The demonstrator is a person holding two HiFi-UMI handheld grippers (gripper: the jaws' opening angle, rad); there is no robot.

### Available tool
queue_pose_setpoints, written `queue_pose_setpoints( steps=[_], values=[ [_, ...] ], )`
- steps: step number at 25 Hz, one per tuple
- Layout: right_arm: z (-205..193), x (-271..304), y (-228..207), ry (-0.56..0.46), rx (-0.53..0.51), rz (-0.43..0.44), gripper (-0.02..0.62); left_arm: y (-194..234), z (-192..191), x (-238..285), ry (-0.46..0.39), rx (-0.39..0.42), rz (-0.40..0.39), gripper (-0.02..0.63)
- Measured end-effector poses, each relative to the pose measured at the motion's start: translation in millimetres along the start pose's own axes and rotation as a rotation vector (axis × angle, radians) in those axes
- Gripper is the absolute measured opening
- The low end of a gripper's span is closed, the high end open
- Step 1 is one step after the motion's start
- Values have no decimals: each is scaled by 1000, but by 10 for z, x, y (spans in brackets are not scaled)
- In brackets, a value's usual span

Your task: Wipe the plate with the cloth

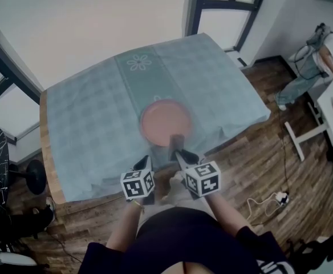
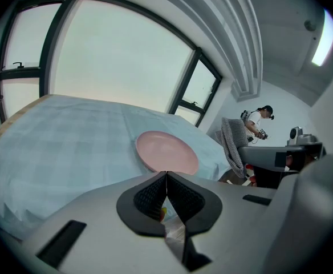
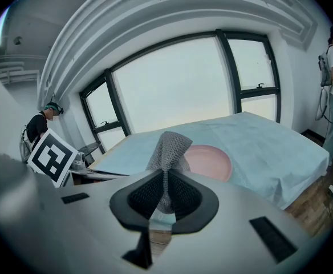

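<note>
Bright room with tall dark-framed windows and a wooden plank floor (image 1: pixel 258 164). In the middle, a table (image 1: pixel 48 164) under a pale blue checked tablecloth (image 1: pixel 86 119), with a greener band and a flower pattern down its centre. On that band, toward the table's near edge and about midway along it, the pink plate (image 1: pixel 165 123), lying flat and bare.

Just off the near edge, above the hanging hem of the tablecloth, both grippers side by side, each angled forward and down toward the plate.

Left gripper (image 1: pixel 146 163): closed all the way, pads pressed together, nothing gripped. Short of the plate's near rim and slightly to its left.

Right gripper (image 1: pixel 181 153): clamped on the grey knitted cloth (image 1: pixel 177 142), pinched at a gathered waist between the pads, with the loose end standing up past the jaw tips and fanning out. Cloth right at the plate's near rim in the head view; whether touching the plate or just above it, not possible to tell.

Well beyond the table's far right corner, a person (image 1: pixel 326 50) standing beside another white surface. On the floor to the right of the table, a white power strip (image 1: pixel 280 197) with its cable. To the left of the table, a black round stool (image 1: pixel 34 176).
</note>
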State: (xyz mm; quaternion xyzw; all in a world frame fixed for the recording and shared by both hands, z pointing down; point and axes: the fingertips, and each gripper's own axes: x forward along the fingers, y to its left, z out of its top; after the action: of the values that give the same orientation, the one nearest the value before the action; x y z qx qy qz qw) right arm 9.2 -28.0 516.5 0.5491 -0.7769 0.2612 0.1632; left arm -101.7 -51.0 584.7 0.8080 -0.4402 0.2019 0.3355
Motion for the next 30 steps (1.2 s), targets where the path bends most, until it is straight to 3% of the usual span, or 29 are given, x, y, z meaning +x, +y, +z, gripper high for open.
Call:
queue_pose_setpoints(
  steps=[24, 30],
  values=[
    [631, 1186, -742, 119, -188, 112, 34, 503, 431, 968, 27, -194, 117, 22],
    [653, 1448, -899, 165, -237, 151, 34, 563, 478, 1161, 39, -231, 144, 86]
  ],
)
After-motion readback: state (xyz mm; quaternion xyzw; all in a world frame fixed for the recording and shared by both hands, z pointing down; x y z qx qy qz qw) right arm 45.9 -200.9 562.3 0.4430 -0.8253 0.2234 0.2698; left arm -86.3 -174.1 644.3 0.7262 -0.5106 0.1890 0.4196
